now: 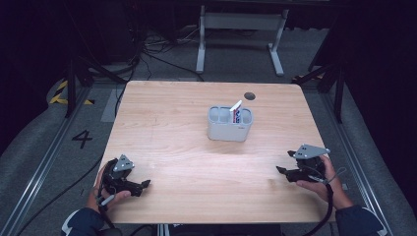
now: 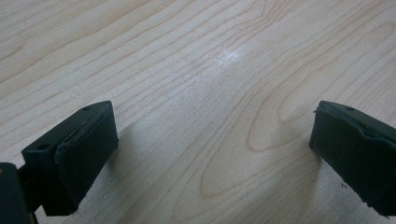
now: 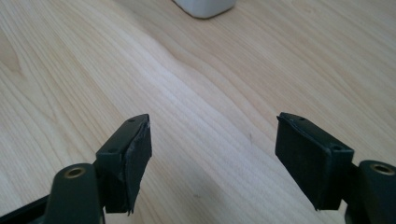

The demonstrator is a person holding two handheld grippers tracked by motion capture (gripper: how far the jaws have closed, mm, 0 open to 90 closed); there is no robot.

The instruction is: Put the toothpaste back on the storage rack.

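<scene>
While both hands sit at the near edge of the wooden surface [image 1: 162, 128], the left gripper [image 1: 143, 185] and the right gripper [image 1: 280, 170] are both spread wide with nothing between the jaws, just bare pale woodgrain under them in the two gripper views. The jaw pads look like matte black rubbery blocks, slightly ragged at the edges. Further out, around the middle of the surface and well apart from either gripper, stands a grey plastic organizer [image 1: 229, 124], a rounded box with a few compartments along the top. A small white tube or packet with red and blue print [image 1: 235, 113] leans tilted in one of the middle-right compartments, top end poking out over the rim. My guess is it's light and a bit squashy, smooth enough to slip, so I'd pinch the exposed top end across its flat faces and lift along its lean. Beyond it there's a dark round grommet hole [image 1: 250, 96] near the far edge.
</scene>
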